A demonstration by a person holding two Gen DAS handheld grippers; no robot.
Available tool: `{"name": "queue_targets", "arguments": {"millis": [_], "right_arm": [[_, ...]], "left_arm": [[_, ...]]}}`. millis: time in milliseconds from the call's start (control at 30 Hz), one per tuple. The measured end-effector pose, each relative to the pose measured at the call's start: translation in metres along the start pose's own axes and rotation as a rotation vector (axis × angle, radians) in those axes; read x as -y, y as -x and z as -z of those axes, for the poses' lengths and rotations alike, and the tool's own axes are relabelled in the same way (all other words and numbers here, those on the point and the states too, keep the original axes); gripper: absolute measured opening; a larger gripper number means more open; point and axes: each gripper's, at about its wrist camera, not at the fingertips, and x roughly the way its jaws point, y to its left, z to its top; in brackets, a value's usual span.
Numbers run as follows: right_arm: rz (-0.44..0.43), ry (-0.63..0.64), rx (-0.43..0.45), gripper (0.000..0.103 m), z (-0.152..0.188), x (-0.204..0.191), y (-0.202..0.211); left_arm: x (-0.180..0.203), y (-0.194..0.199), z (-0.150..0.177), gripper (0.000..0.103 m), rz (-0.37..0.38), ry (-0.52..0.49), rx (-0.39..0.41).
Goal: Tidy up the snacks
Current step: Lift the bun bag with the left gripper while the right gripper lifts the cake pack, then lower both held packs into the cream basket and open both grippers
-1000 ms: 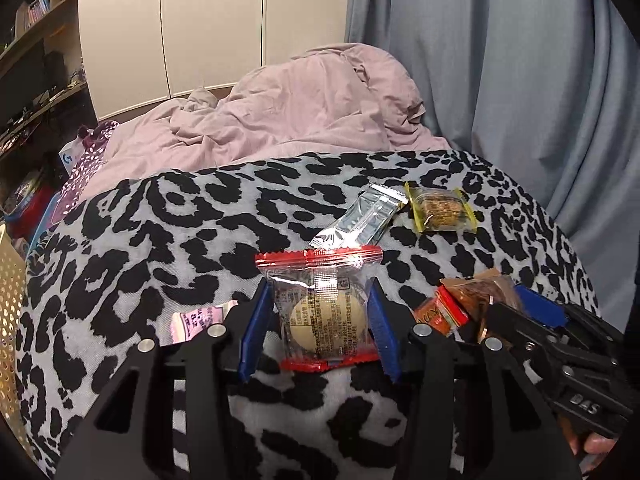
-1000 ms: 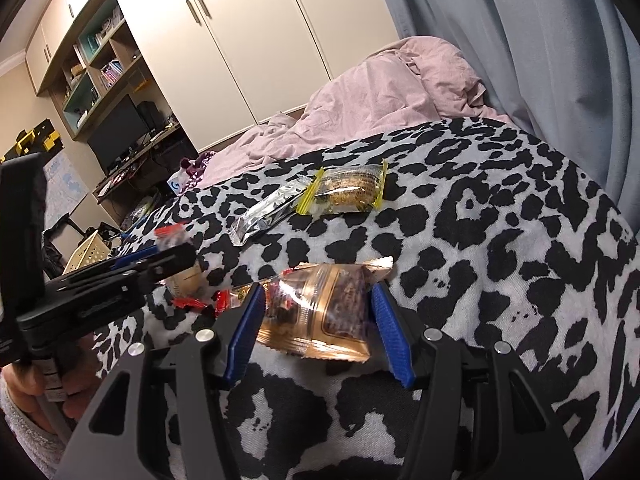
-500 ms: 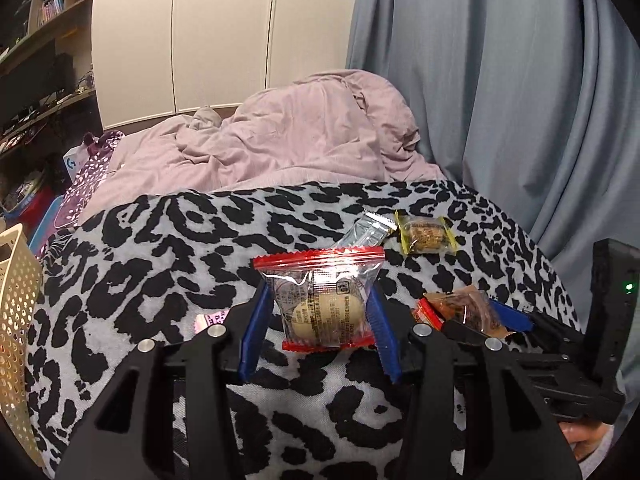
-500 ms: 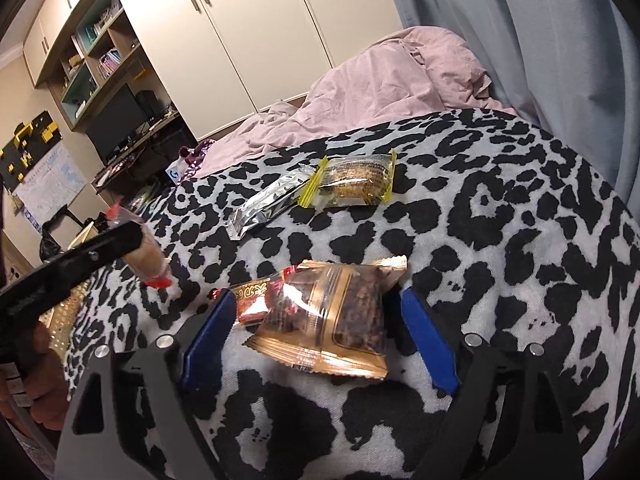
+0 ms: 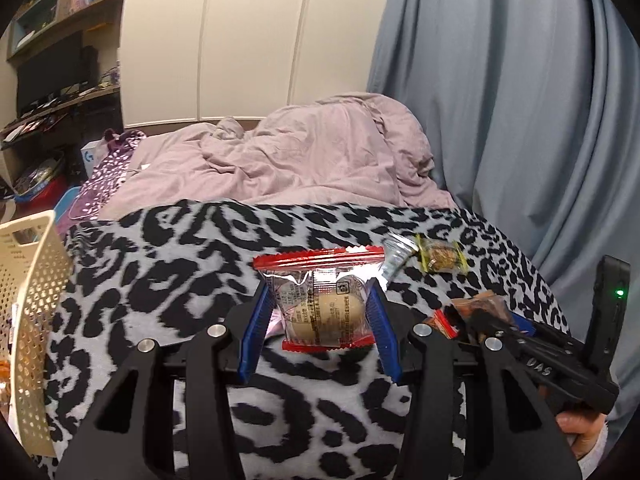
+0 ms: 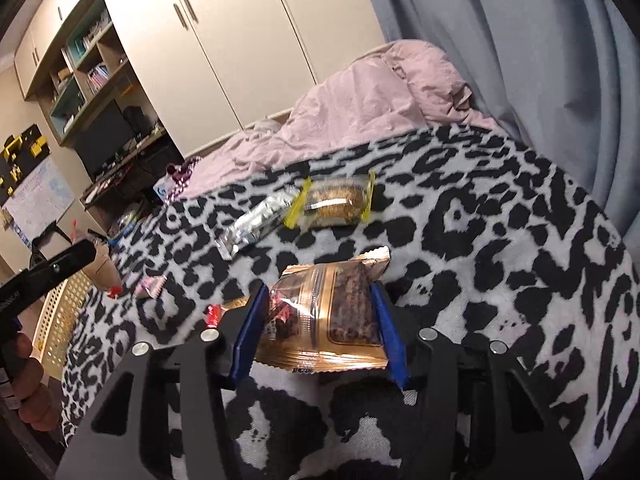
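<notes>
The left tongs pinch a red-edged bun pack, seemingly clear of the blanket. The right tongs clamp a gold pack. At 12 o'clock lie a silver bar and a yellow-edged pack; a basket stands at 9.

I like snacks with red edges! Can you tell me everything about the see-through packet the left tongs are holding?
The clear packet is crinkly see-through plastic with red zigzag-cut strips along its top and bottom. Inside sits one round, pale yellowish cake, and small dark print covers the front. It stands upright, pinched on both sides between the blue pads of the left tongs, lifted above the leopard-print blanket. Light glints off its wrinkled top half.
</notes>
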Motion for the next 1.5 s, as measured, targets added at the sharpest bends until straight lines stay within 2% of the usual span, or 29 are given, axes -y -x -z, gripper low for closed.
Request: {"name": "queue_targets", "arguments": {"millis": [233,467,833,1133,1200,1267,1300,1400,1433,1500], "right_arm": [[-0.034,0.017,0.033,0.052,-0.004,-0.015,0.015],[-0.077,0.058,0.039,0.052,-0.002,-0.040,0.021],[-0.122,0.125,0.029,0.052,0.004,-0.079,0.021],[-0.144,0.164,0.012,0.052,0.007,-0.099,0.018],[-0.148,0.173,0.007,0.052,0.009,-0.104,0.017],[-0.153,0.182,0.001,0.052,0.010,-0.109,0.016],[-0.156,0.186,-0.002,0.052,0.010,-0.110,0.015],[-0.164,0.201,-0.010,0.052,0.013,-0.118,0.013],[-0.169,0.208,-0.015,0.052,0.014,-0.121,0.012],[-0.178,0.223,-0.021,0.052,0.016,-0.130,0.010]], "left_arm": [[-0.043,0.029,-0.001,0.049,-0.064,0.077,0.060],[-0.102,0.059,0.006,0.049,-0.180,0.169,0.100],[-0.186,0.102,0.027,0.049,-0.349,0.297,0.137],[-0.231,0.120,0.040,0.049,-0.434,0.371,0.148],[-0.239,0.121,0.043,0.054,-0.457,0.390,0.142],[-0.245,0.123,0.046,0.082,-0.471,0.419,0.145],[-0.248,0.125,0.048,0.087,-0.486,0.430,0.155],[-0.250,0.129,0.049,0.092,-0.511,0.431,0.171],[-0.251,0.130,0.050,0.097,-0.517,0.434,0.173],[-0.251,0.135,0.052,0.098,-0.535,0.437,0.190]]}}
